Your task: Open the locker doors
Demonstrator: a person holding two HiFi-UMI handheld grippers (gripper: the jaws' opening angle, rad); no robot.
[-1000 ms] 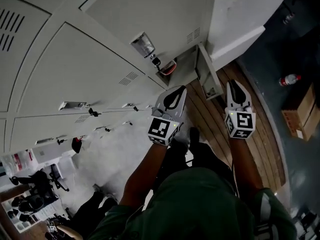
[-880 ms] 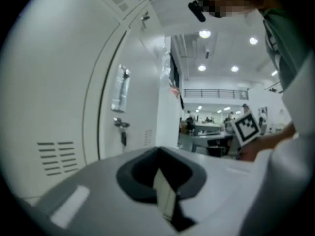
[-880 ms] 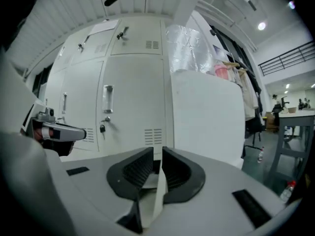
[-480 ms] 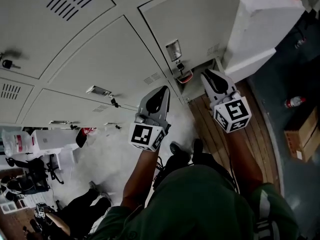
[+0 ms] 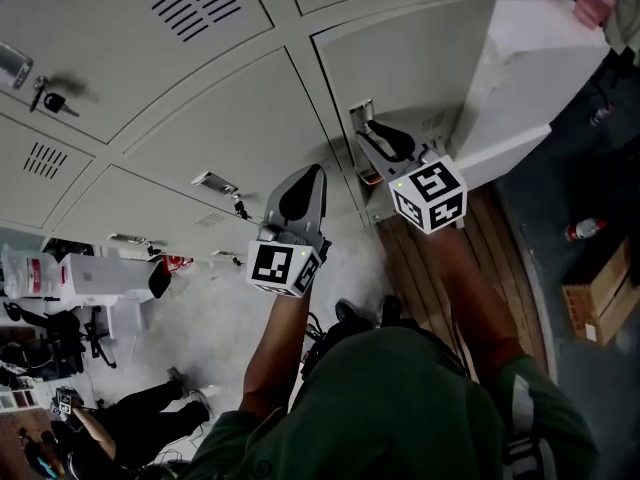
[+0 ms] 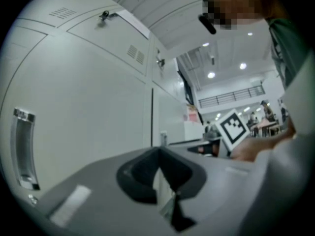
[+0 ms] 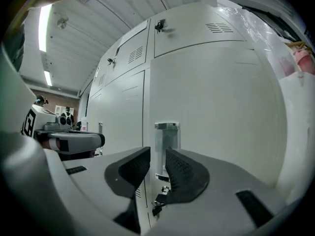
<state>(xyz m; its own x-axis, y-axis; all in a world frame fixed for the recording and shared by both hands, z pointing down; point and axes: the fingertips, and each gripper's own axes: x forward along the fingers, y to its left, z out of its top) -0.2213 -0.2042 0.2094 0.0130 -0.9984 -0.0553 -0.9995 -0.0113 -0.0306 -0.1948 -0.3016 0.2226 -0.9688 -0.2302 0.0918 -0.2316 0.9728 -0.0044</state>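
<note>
Two tools are in view, the left tool [image 5: 303,183] and the right tool [image 5: 380,140], both in front of the lockers [image 5: 200,118]. The lockers show at least six doors, four metal handles [image 5: 215,181] and two hanging keys [image 5: 47,99]. On the floor to the right of the lockers are one bottle [image 5: 580,230] and one cardboard box [image 5: 600,313].

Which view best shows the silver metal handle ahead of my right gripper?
Right gripper view: the silver metal handle sits framed between the parted jaws. Head view: the right gripper mostly hides it. Left gripper view: can't tell.
</note>
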